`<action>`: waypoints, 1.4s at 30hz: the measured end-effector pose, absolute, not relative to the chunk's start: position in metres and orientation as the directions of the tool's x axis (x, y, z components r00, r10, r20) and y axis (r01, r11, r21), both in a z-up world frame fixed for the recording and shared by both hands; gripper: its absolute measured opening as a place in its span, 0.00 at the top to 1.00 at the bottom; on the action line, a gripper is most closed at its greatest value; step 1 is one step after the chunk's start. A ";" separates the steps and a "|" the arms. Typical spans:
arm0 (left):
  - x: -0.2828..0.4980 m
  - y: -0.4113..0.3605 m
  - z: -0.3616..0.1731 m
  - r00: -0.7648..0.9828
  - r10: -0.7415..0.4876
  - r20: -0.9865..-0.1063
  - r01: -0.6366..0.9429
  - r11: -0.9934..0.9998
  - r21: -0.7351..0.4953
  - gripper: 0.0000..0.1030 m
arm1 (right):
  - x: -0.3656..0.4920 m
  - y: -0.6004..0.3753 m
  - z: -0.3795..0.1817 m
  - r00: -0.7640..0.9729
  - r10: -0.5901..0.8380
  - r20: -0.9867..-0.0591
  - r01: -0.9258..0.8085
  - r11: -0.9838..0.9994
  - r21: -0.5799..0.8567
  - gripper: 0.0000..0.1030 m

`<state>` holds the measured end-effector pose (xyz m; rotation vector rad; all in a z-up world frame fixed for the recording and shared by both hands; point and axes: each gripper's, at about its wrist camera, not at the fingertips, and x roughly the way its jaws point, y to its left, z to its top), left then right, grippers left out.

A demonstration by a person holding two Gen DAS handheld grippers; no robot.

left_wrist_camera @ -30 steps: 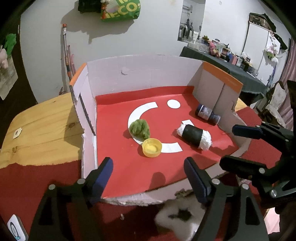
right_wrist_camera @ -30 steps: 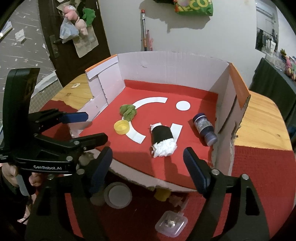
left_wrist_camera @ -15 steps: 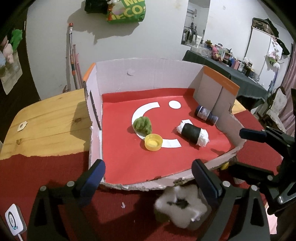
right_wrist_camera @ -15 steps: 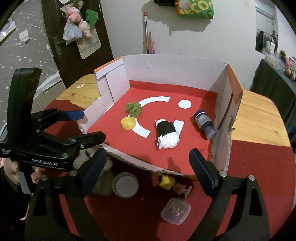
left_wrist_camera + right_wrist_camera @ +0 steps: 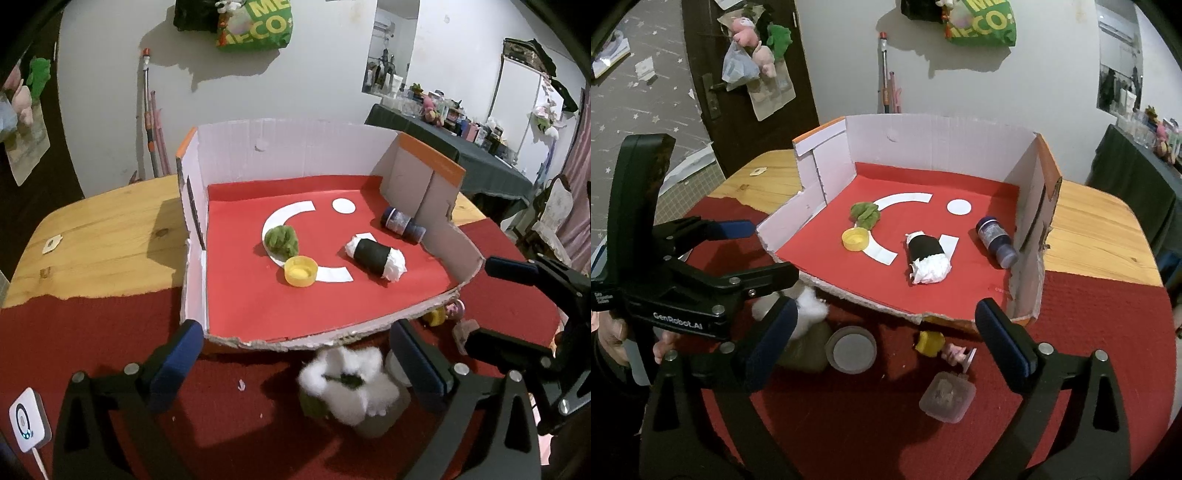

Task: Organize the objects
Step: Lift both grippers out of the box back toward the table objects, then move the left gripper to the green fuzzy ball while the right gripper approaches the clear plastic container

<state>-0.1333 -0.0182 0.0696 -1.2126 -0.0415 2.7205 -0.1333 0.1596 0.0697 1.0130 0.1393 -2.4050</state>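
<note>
Both tools stand wide open with nothing between their pads, their jaws having just been opening: the left tool point(image 5: 295, 363) hangs over the red cloth point(image 5: 92, 343) at the near edge of the cardboard tray point(image 5: 295, 155), and the right tool point(image 5: 886, 332) likewise, further right along the same edge. Inside the tray, on its red floor, lie four things. A black roll point(image 5: 925, 253) with white paper stuffed in both ends rests at centre, well apart from either tool; in the right wrist view its long axis runs from far to near, tilted slightly right, with the larger white end toward the camera. A dark jar point(image 5: 995, 236) lies on its side just beside the right wall, cap end far and left, base near and right. A yellow cap point(image 5: 301, 271) sits open side up, touching or nearly touching a green crumpled wad point(image 5: 282, 240) just beyond it. Outside the tray, on the cloth covering the bench point(image 5: 103, 236), a white cotton tuft point(image 5: 347, 384) lies directly ahead of the left tool, close to its right finger. Near the right tool are a grey round lid point(image 5: 851, 349), a small yellow piece point(image 5: 929, 343), and a clear square container point(image 5: 947, 397).
</note>
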 end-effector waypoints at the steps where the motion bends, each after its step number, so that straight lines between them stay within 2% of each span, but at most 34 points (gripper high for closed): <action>1: -0.132 -0.018 0.069 -0.656 0.158 -0.738 -0.134 -0.987 -0.092 0.00 | -0.131 0.160 0.070 -0.585 -0.425 -0.691 0.503 -0.858 0.102 0.04; 23: -0.094 -0.015 0.062 -0.657 0.154 -0.738 -0.111 -0.988 -0.108 0.00 | -0.091 0.161 0.065 -0.582 -0.442 -0.682 0.512 -0.851 0.115 0.04; 42: -0.079 -0.018 0.033 -0.628 0.166 -0.761 -0.073 -0.985 -0.155 0.00 | -0.082 0.166 0.036 -0.556 -0.417 -0.718 0.484 -0.866 0.128 0.04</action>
